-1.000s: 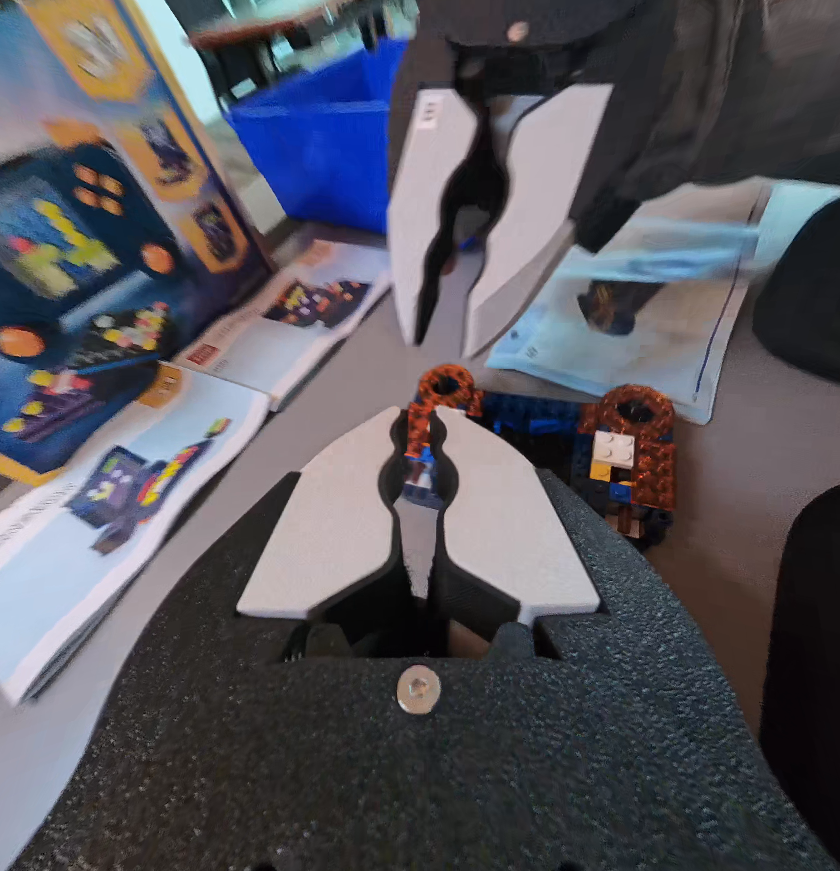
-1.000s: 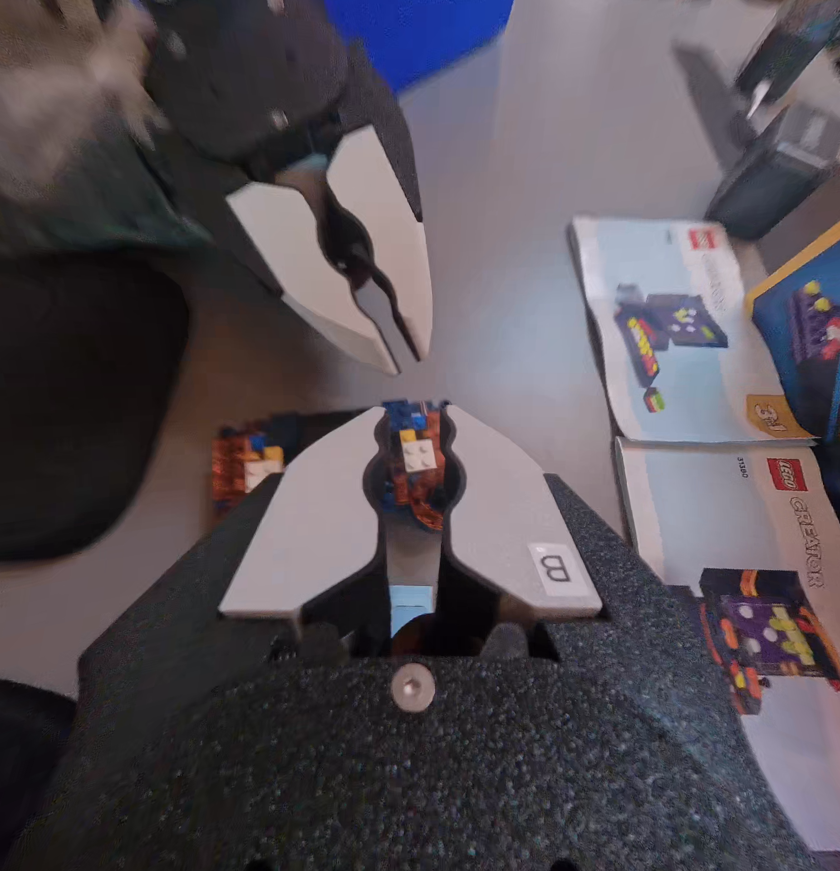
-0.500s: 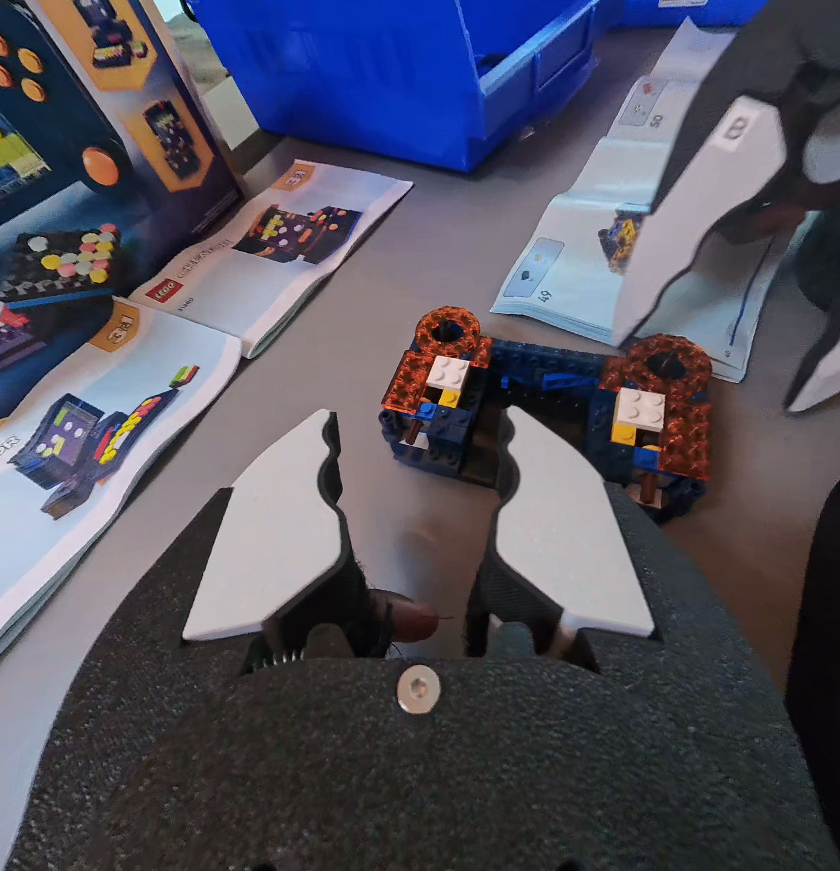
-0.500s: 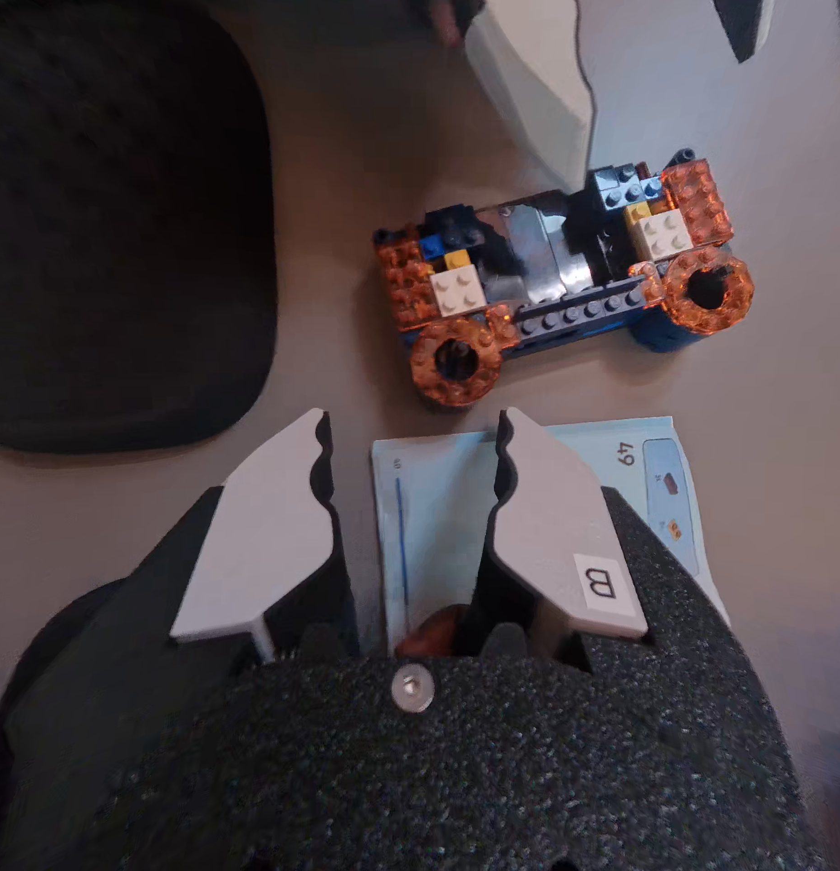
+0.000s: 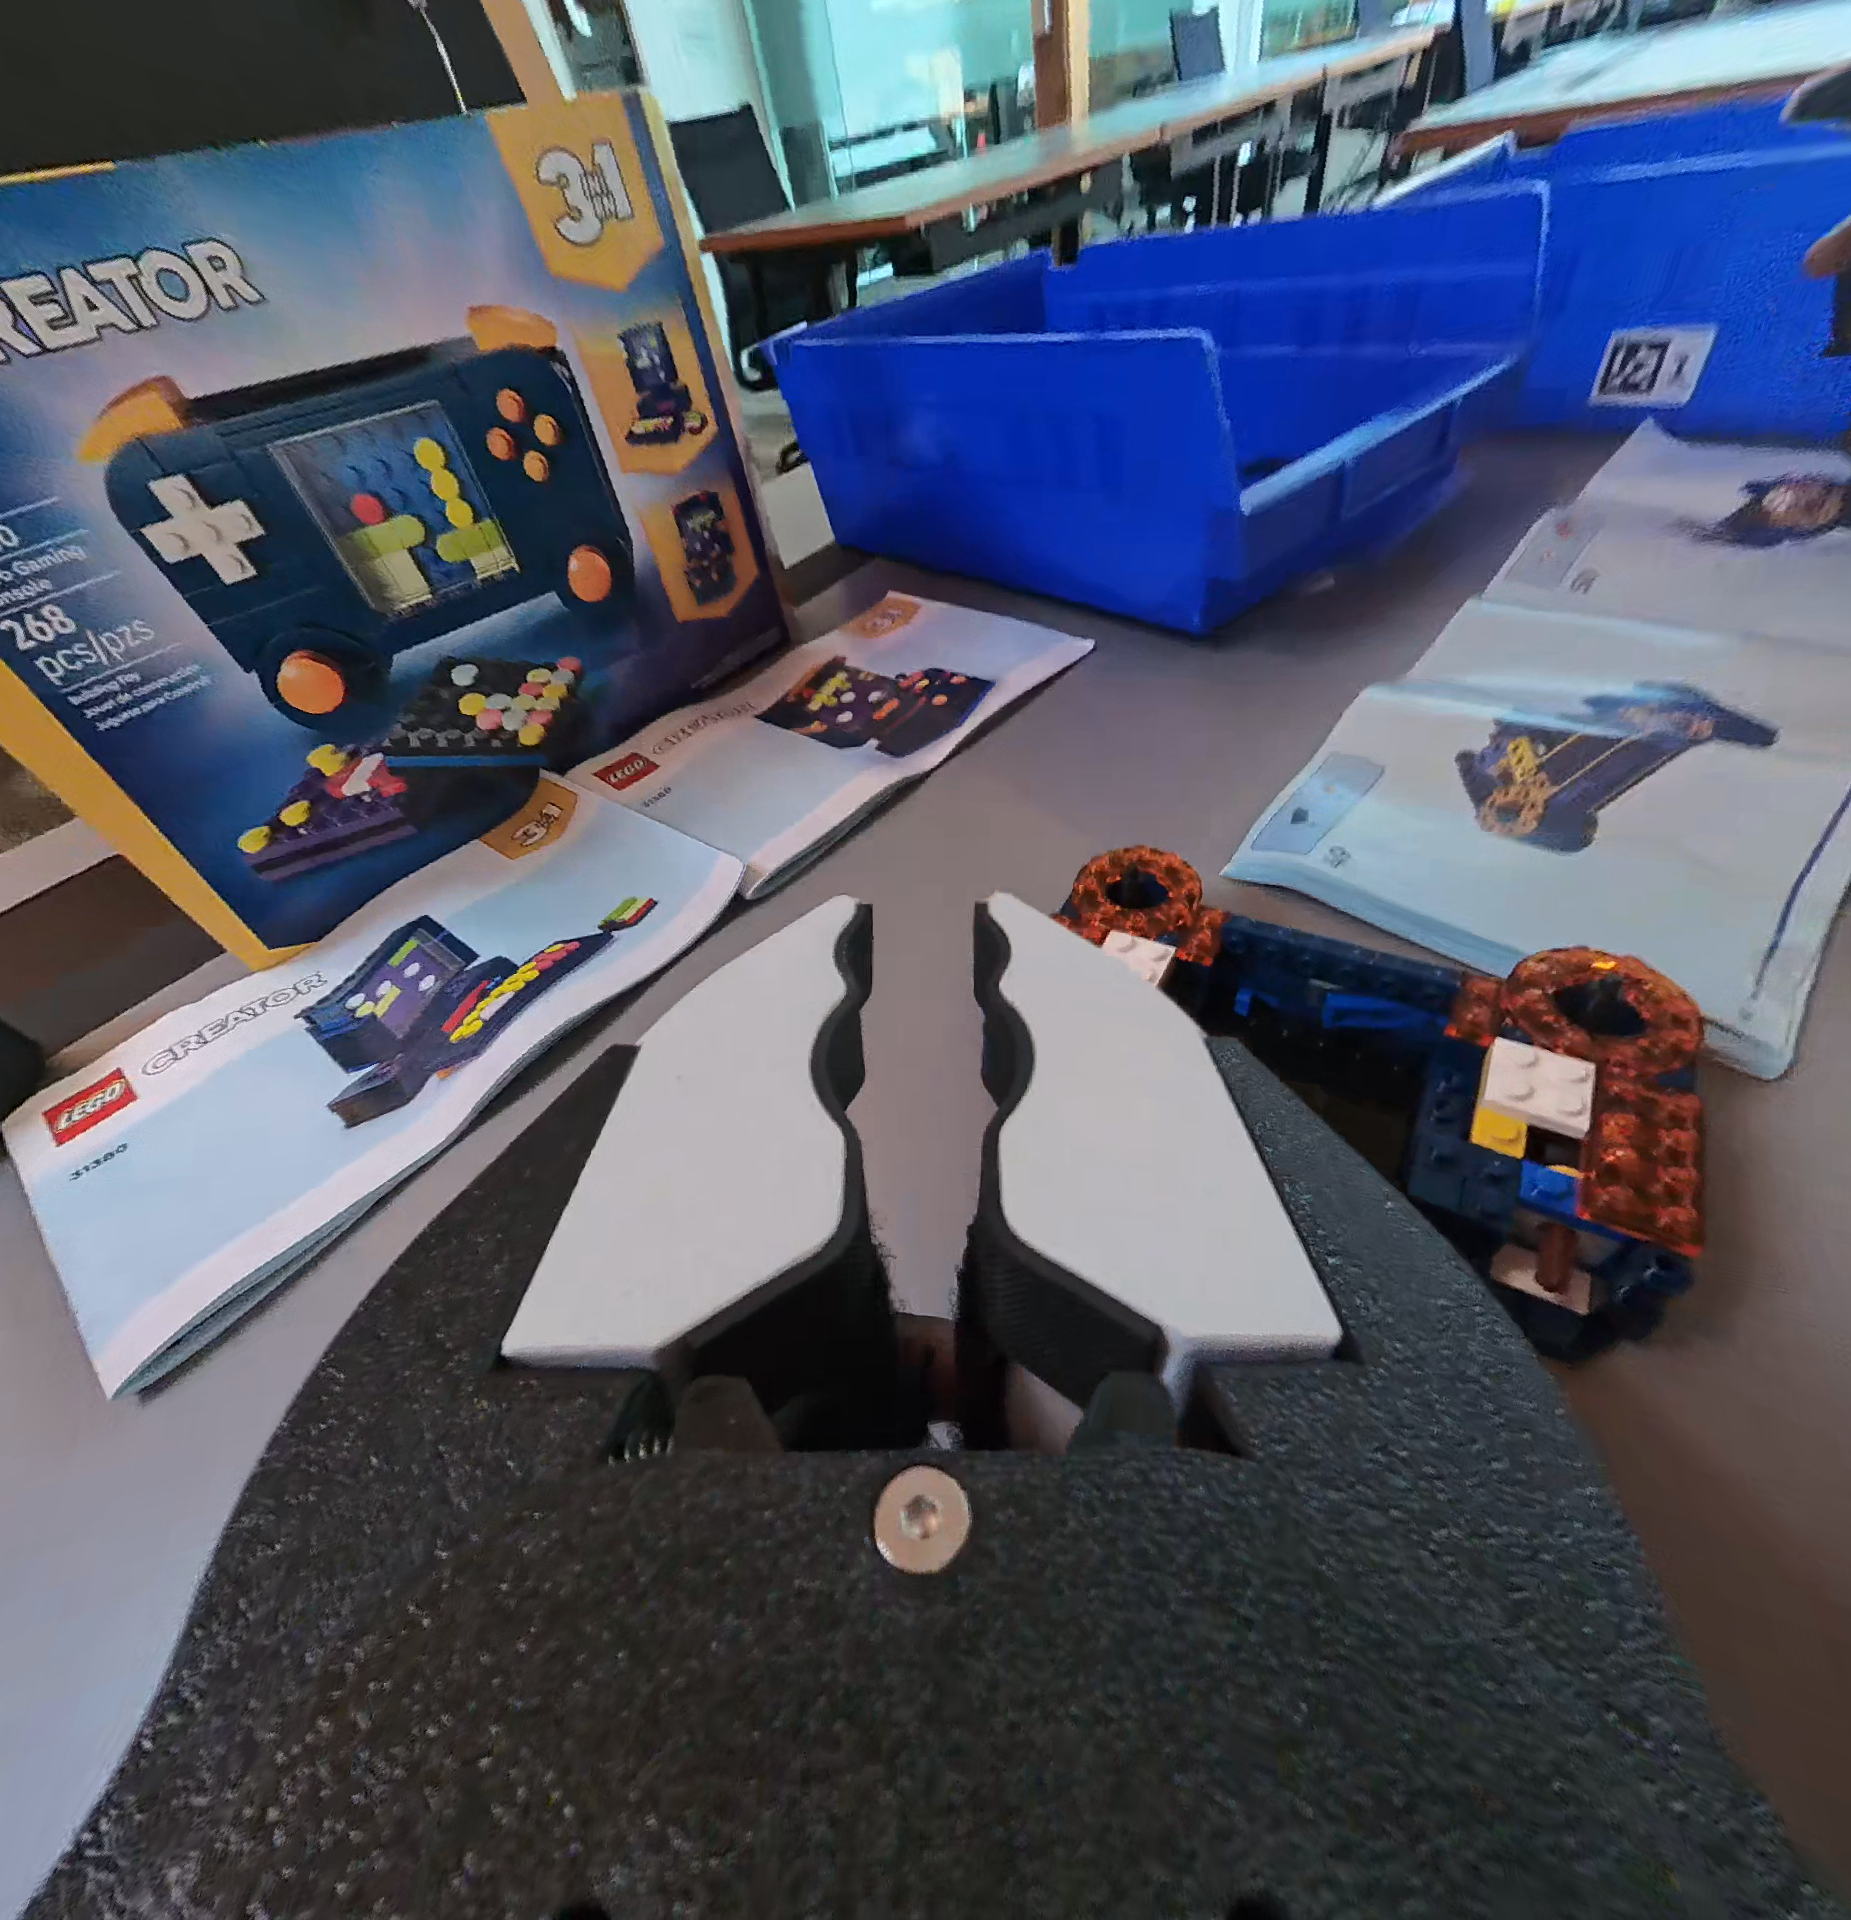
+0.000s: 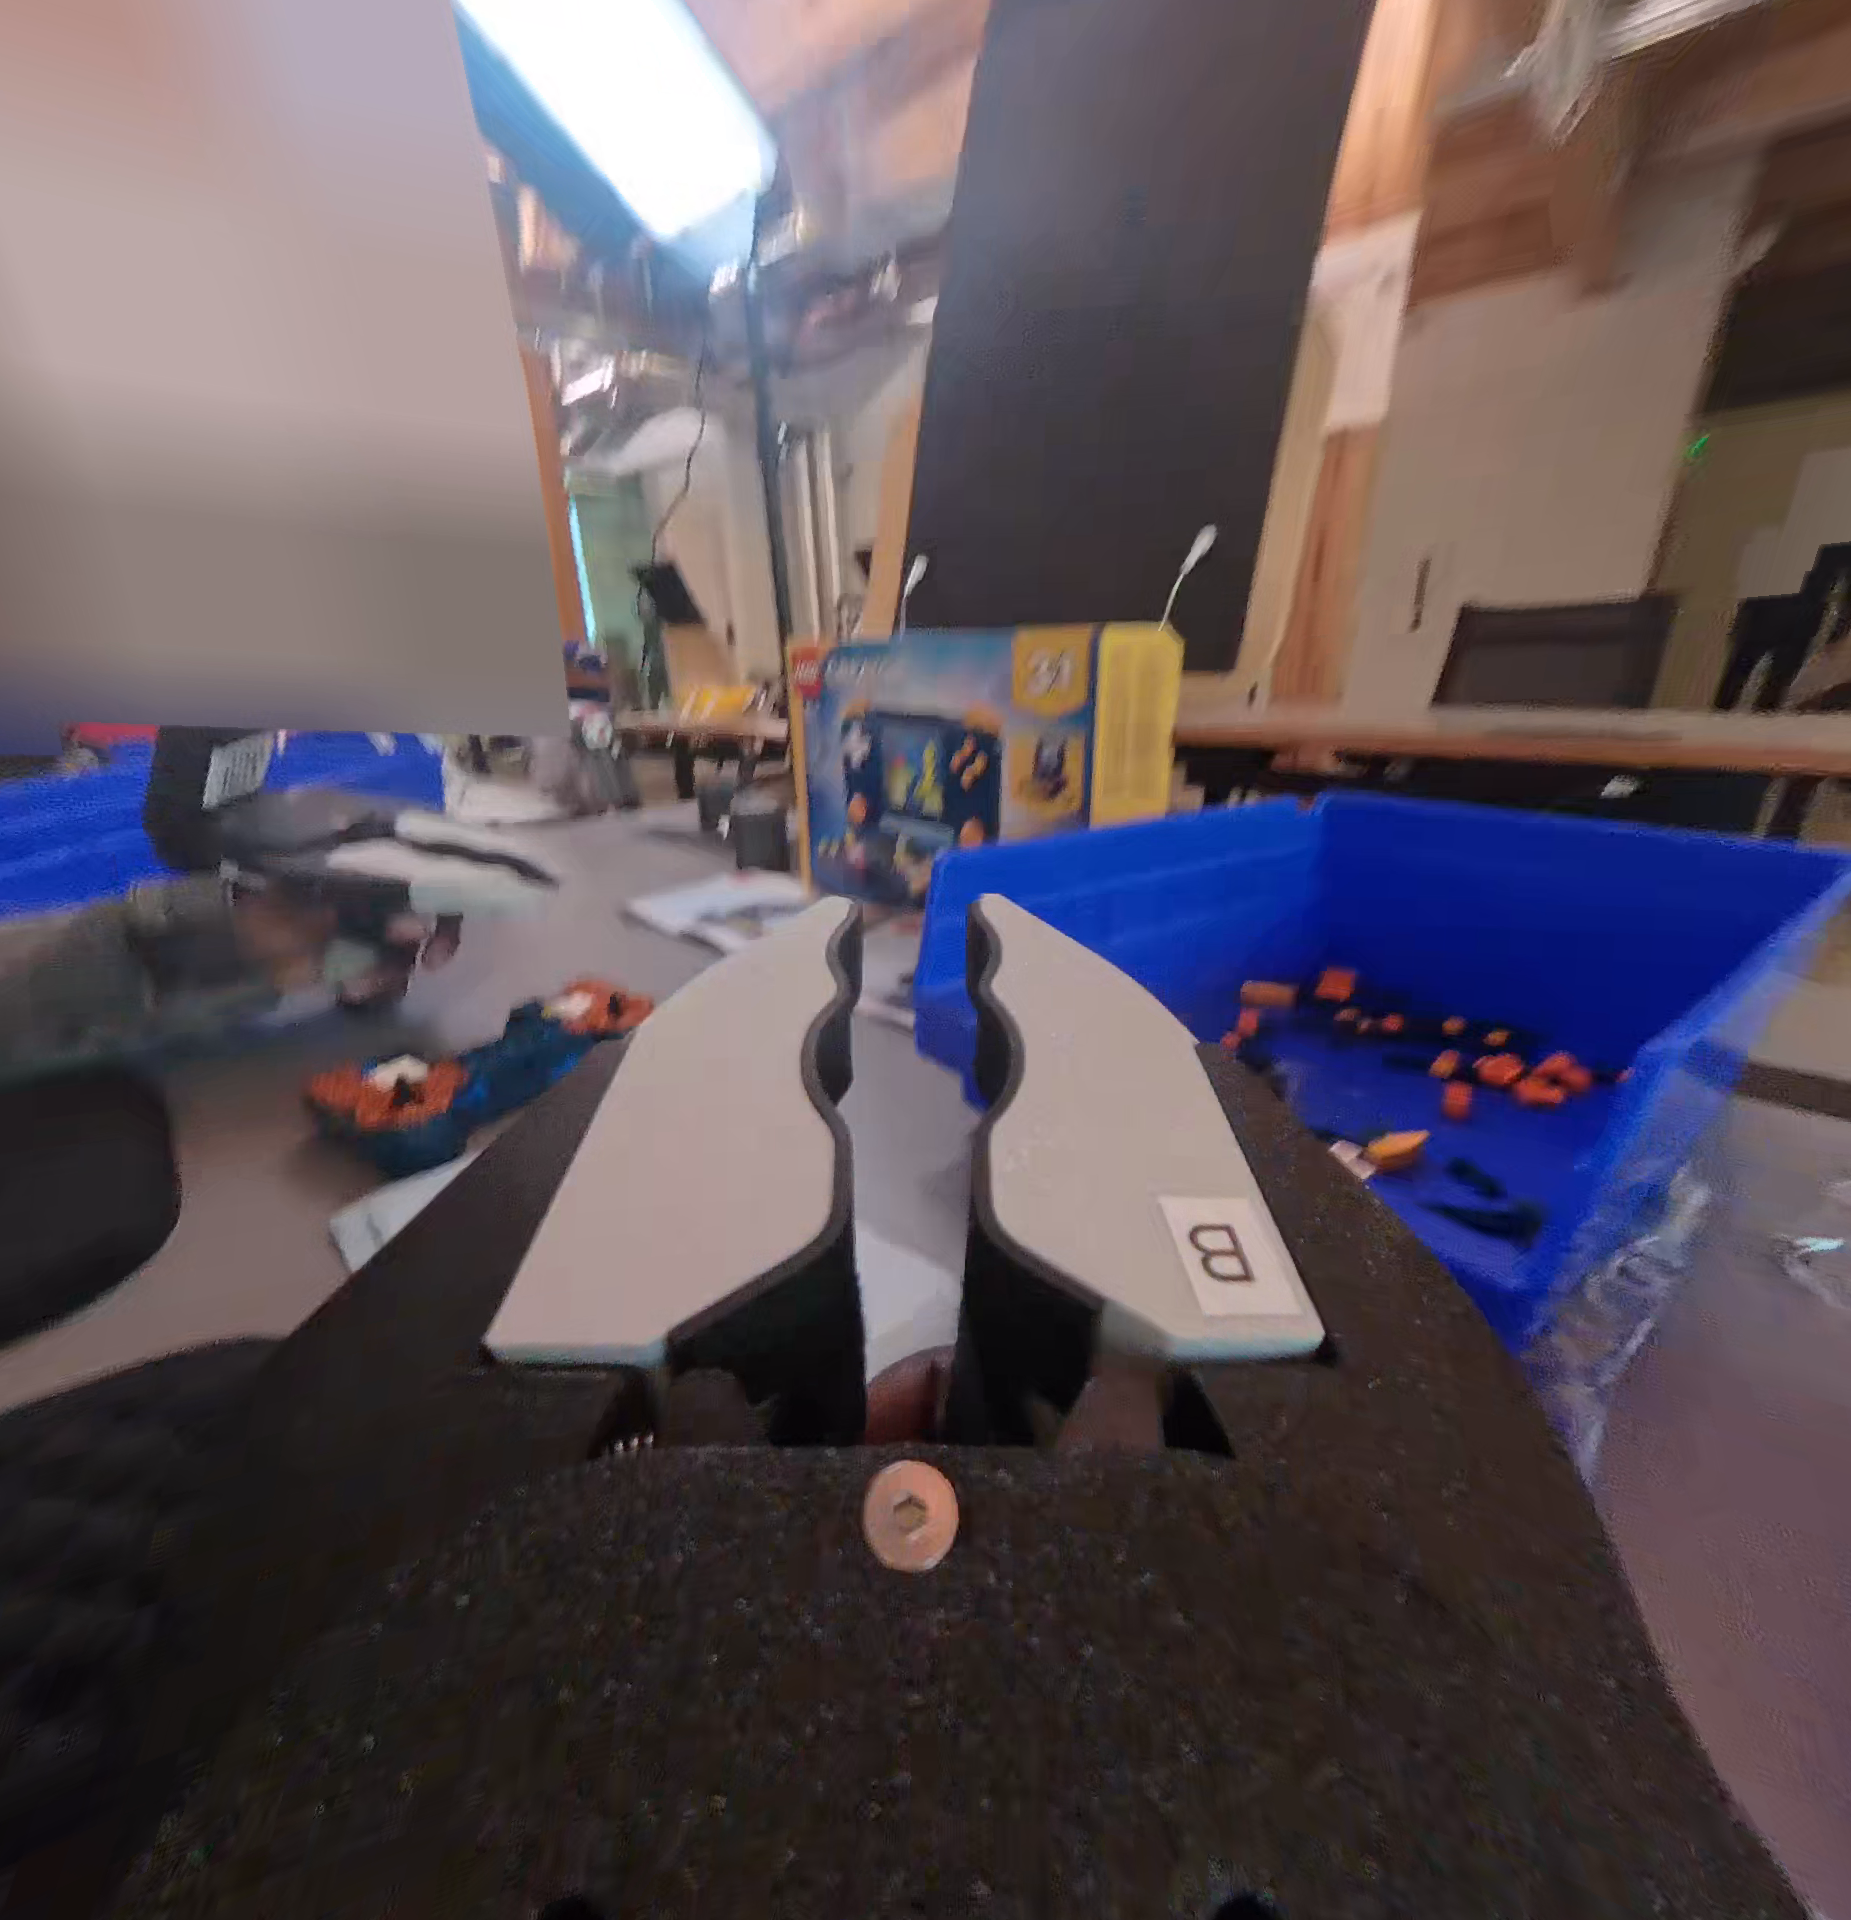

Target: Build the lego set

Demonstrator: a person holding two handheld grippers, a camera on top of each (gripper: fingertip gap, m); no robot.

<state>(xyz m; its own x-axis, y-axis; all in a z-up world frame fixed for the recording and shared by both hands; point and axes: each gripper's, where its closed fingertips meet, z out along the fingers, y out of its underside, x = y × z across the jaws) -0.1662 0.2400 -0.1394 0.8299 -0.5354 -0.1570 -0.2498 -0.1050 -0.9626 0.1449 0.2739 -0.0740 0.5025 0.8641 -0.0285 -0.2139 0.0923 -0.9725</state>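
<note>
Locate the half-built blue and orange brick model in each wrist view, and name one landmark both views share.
Left wrist view: the brick model lies on the grey table, right of centre, beside the left tool, partly hidden by its right finger.
Right wrist view: the model shows blurred at left of centre, left of the right tool.
Shared landmark: the upright toy box.

A glossy printed cardboard toy box [image 5: 360,499], smooth paper instruction booklets [image 5: 277,1143], shiny blue plastic bins [image 5: 1108,457] and a studded translucent-orange-and-blue plastic brick model [image 5: 1544,1122] sit on a matt grey tabletop [image 5: 1160,748].
</note>
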